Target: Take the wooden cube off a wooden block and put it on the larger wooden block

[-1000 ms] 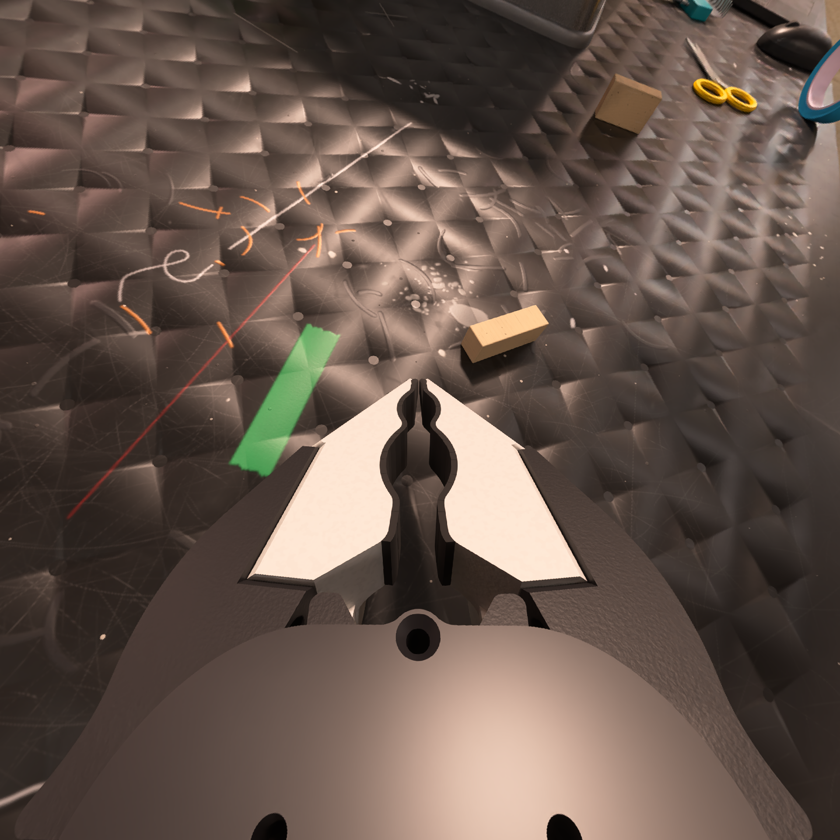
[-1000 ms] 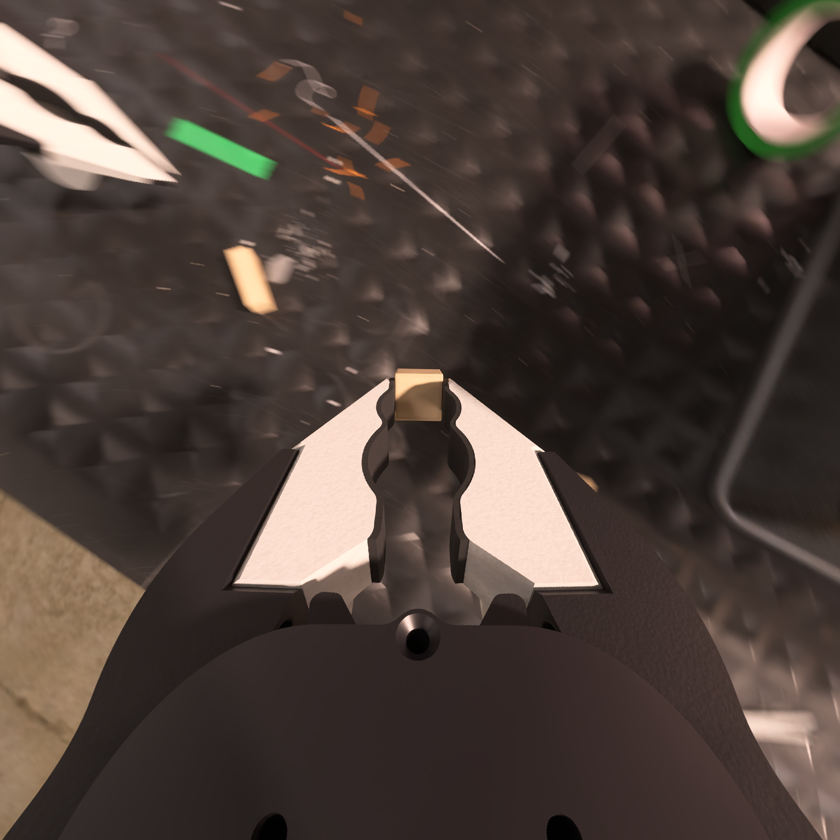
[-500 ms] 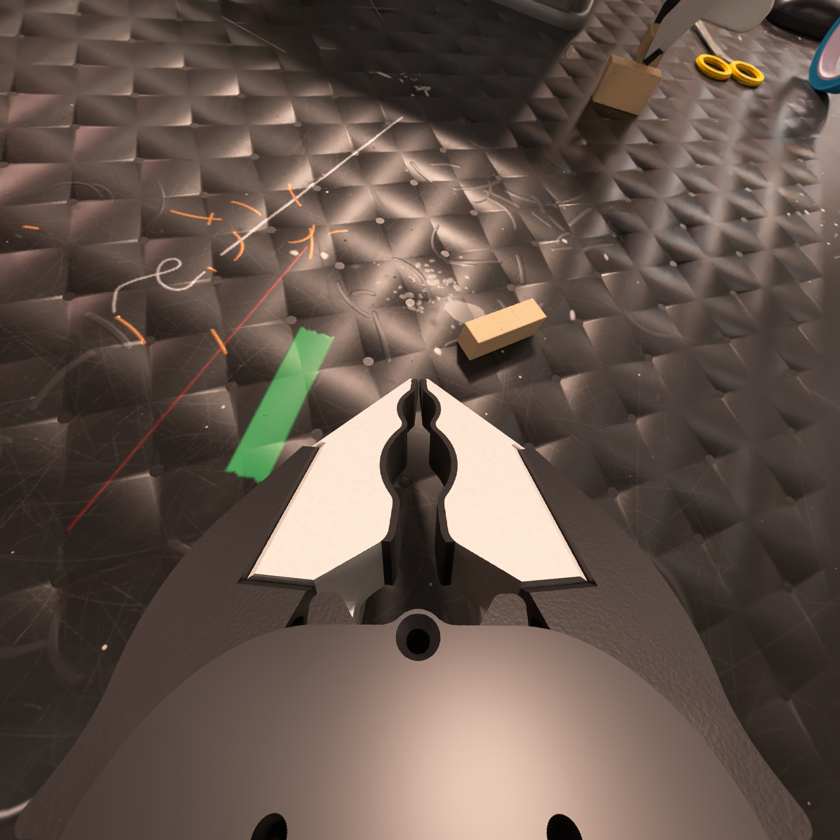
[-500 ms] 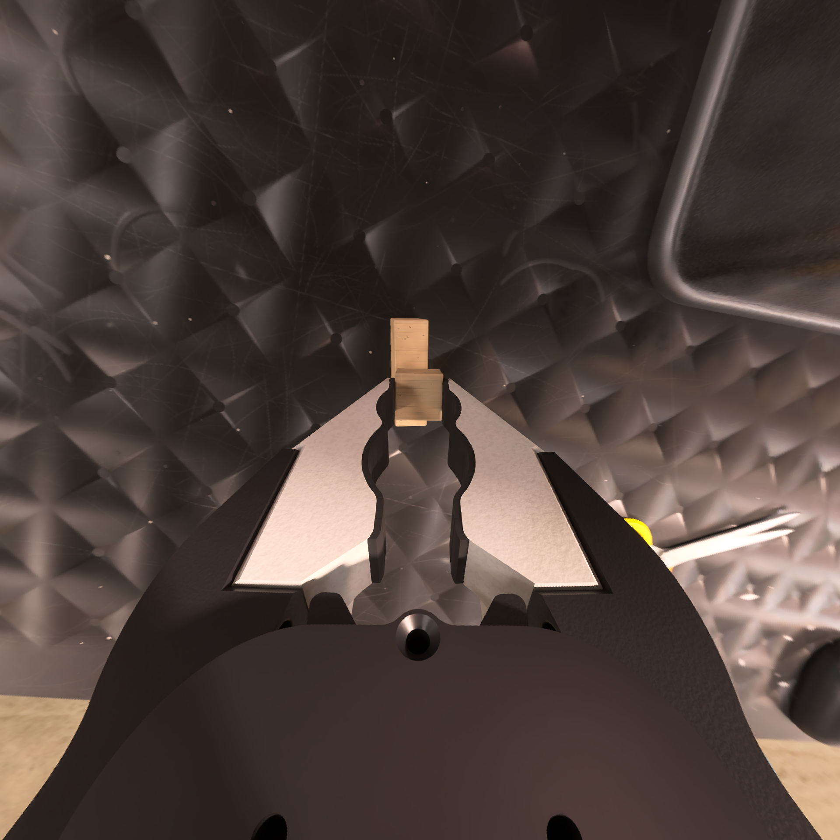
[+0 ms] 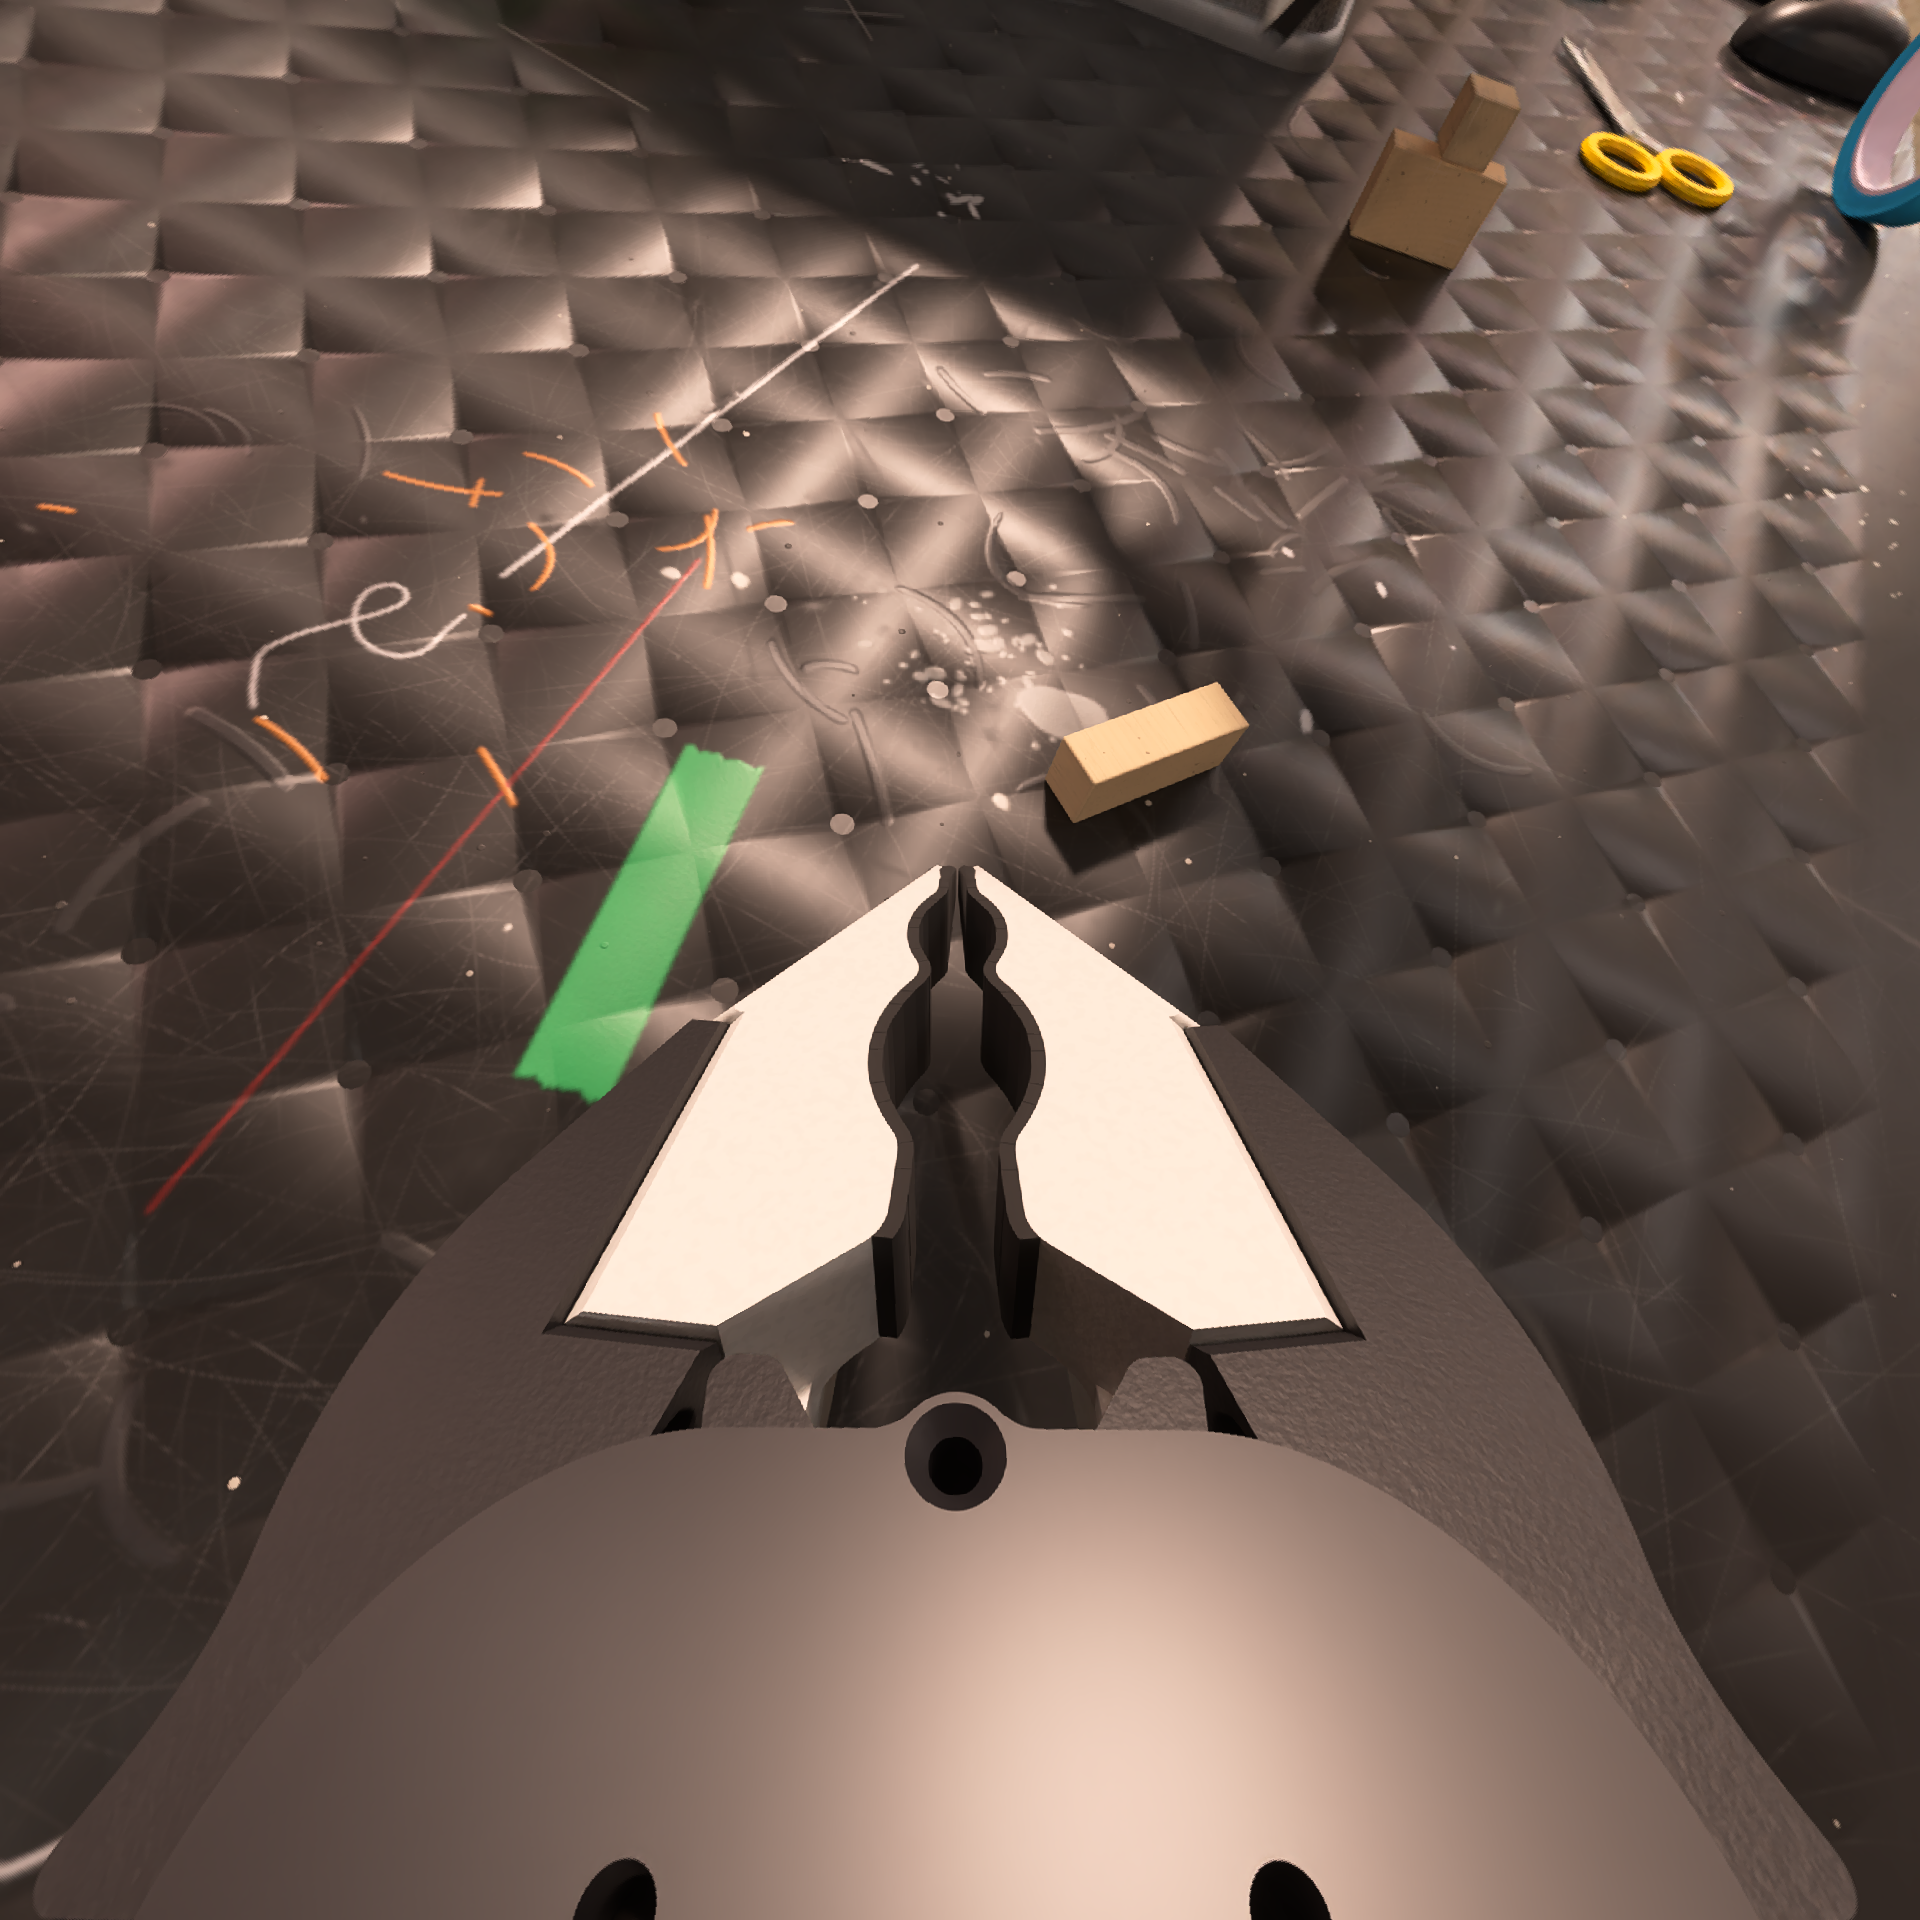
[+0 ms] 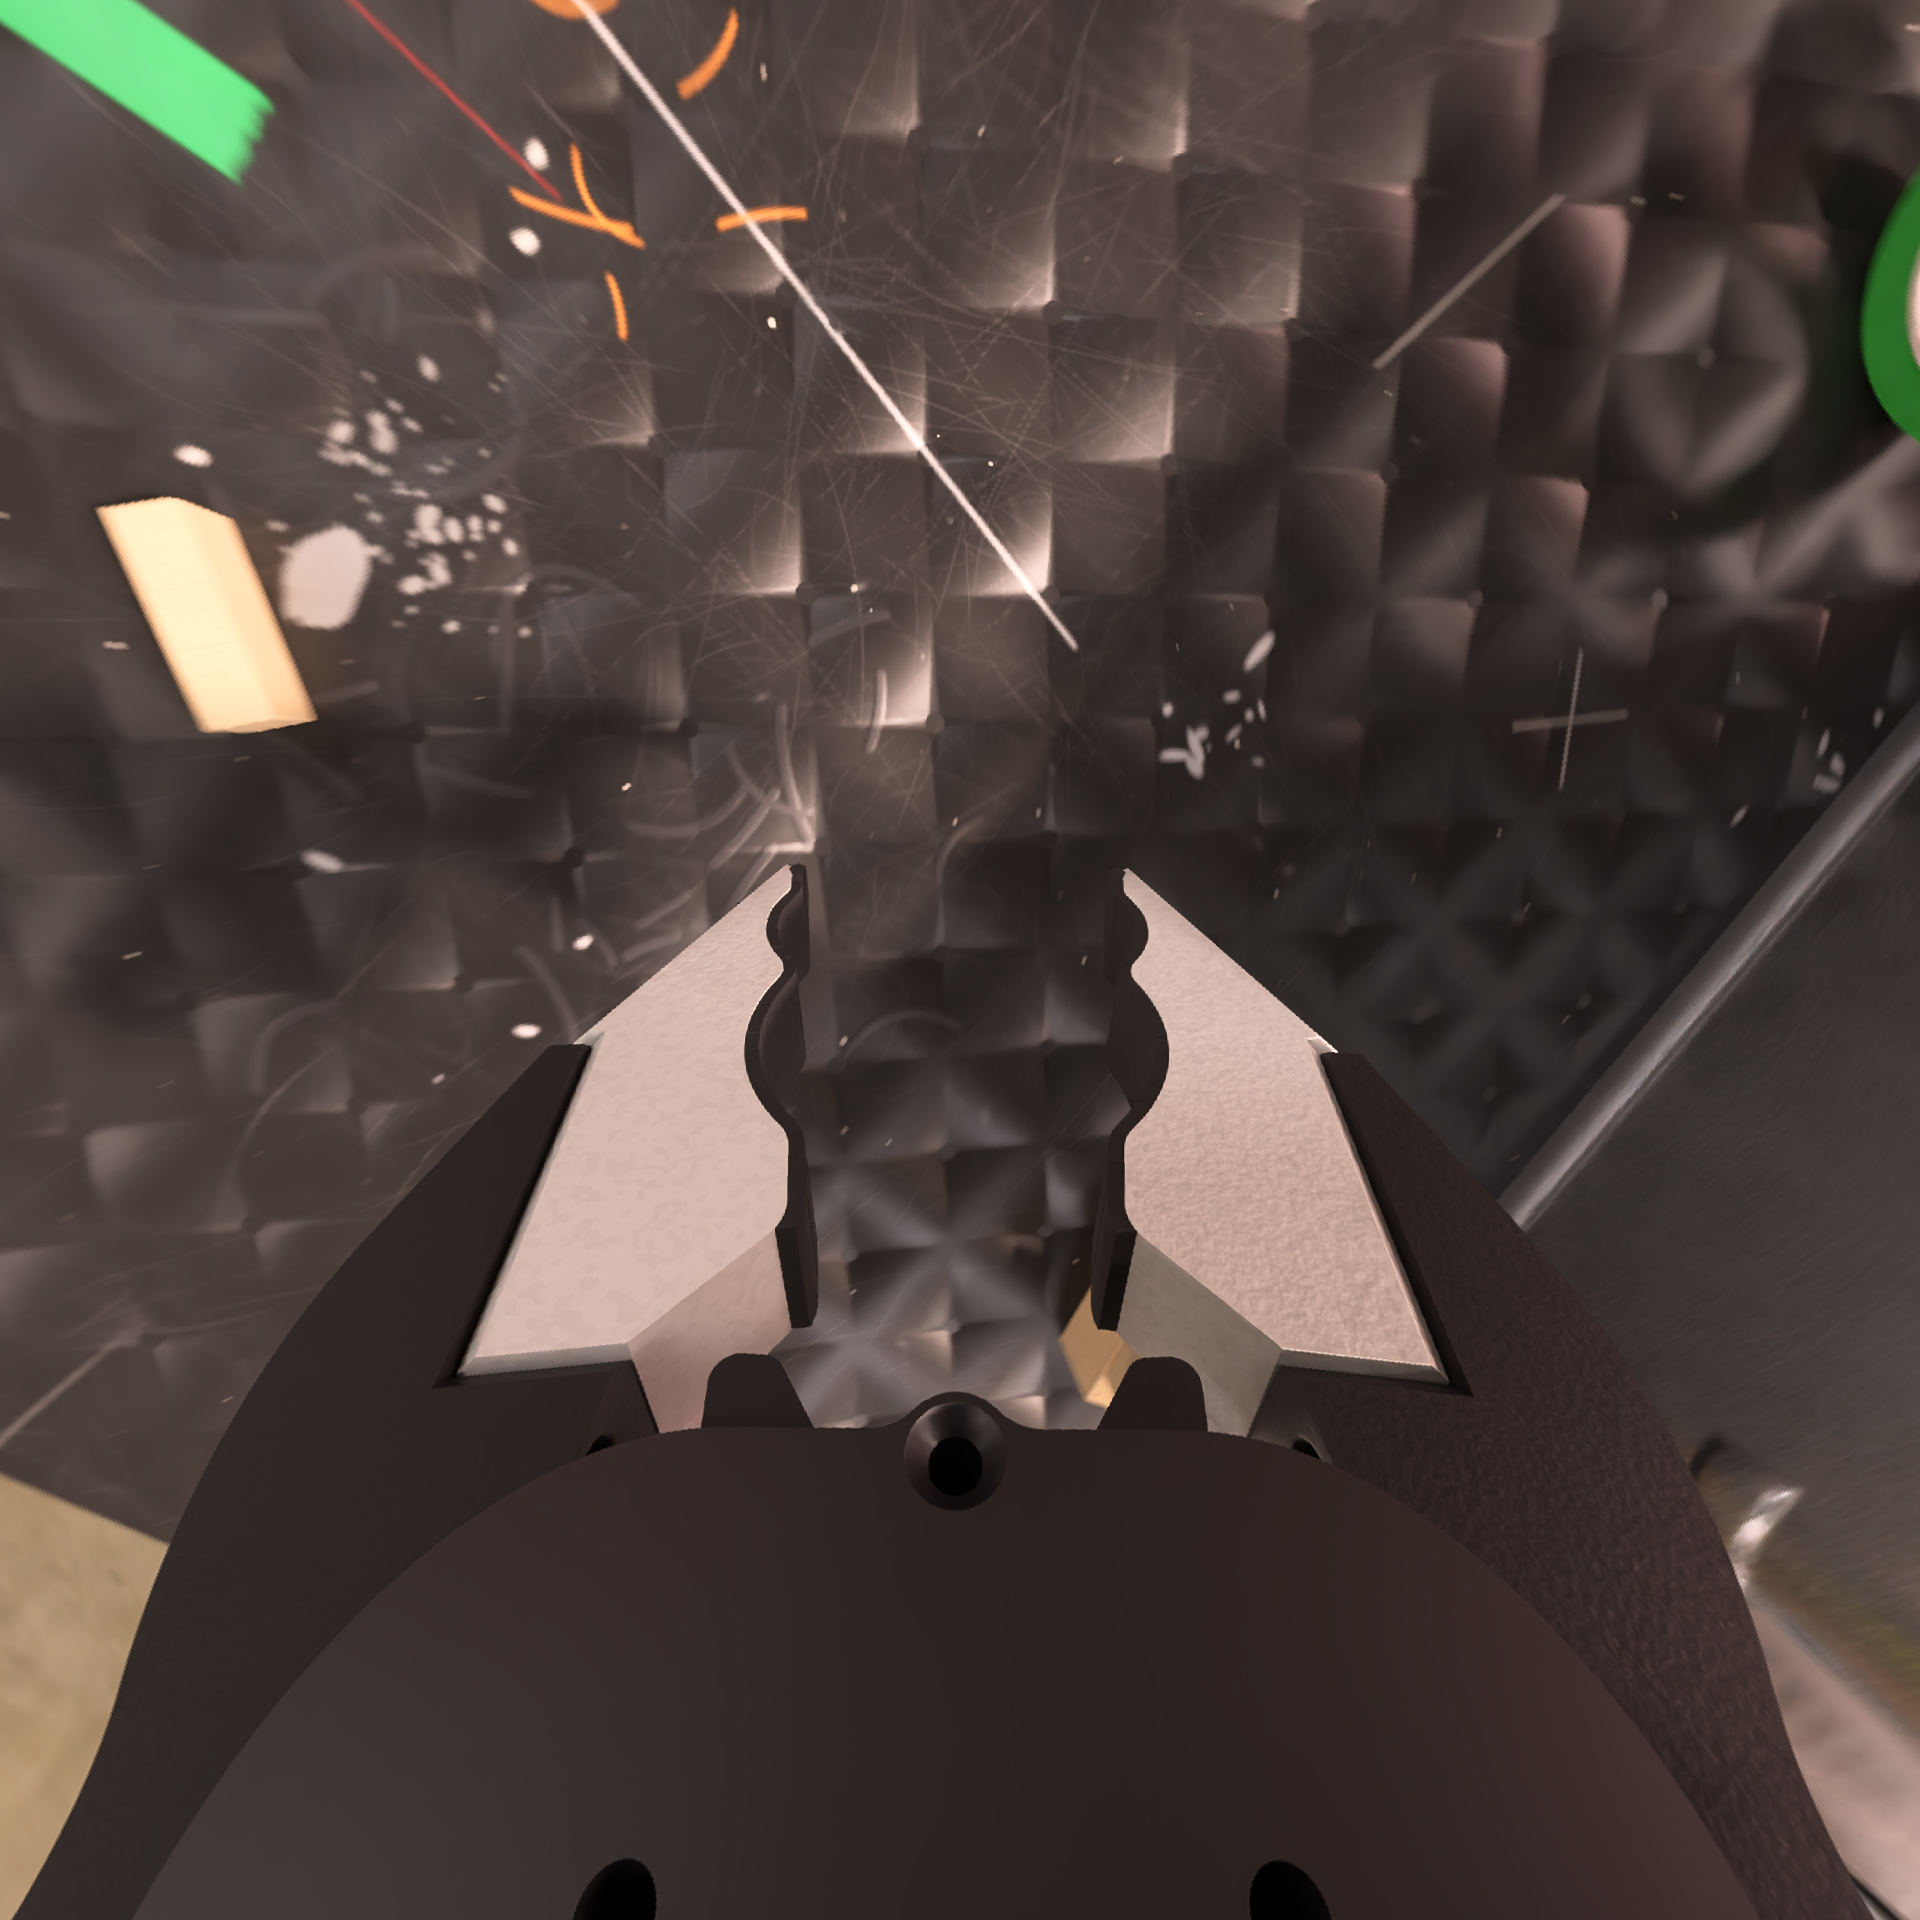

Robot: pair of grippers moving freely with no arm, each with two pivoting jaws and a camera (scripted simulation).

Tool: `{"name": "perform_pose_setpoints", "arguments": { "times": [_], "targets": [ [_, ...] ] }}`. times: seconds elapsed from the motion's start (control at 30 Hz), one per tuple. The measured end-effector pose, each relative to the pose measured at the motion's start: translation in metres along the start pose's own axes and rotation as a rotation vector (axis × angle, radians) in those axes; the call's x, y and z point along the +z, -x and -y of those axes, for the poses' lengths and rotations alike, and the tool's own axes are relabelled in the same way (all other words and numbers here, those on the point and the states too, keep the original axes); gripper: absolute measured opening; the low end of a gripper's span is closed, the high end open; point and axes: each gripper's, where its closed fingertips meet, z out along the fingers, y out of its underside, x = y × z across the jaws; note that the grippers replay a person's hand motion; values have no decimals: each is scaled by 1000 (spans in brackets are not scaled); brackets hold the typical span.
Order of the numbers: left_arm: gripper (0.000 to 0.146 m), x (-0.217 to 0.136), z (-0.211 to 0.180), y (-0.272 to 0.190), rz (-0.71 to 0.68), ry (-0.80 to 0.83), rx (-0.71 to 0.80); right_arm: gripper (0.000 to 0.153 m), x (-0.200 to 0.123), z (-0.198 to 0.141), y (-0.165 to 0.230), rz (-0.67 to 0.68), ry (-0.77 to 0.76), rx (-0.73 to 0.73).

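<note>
While the left gripper [image 5: 956, 883] hovers with fingers pressed together and empty, the wooden cube [image 5: 1477, 120] sits on the larger wooden block [image 5: 1423, 203] at its one o'clock; the right gripper [image 6: 961, 883] gapes wide, holding nothing, smaller wooden block [image 6: 208, 613] at ten o'clock.

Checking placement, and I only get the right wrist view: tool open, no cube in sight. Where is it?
Observer: The left wrist view shows the wooden cube sitting on top of the larger wooden block.
Operator: Centred?
Observer: No, it looks toward the far side of the block's top.
Operator: Left tool?
Observer: The left tool is shut and empty, just short of the smaller wooden block.
</note>
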Motion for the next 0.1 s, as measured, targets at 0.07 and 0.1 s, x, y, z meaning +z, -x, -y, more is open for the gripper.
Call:
{"name": "perform_pose_setpoints", "arguments": {
  "times": [0.07, 0.1],
  "targets": [
    [0, 0, 0, 0, 2, 0, 3, 60, 26, 11, -3, -43, 144, -71],
    [0, 0, 0, 0, 3, 1, 7, 64, 35, 12, -8, -71, 237, -99]
  ]
}}
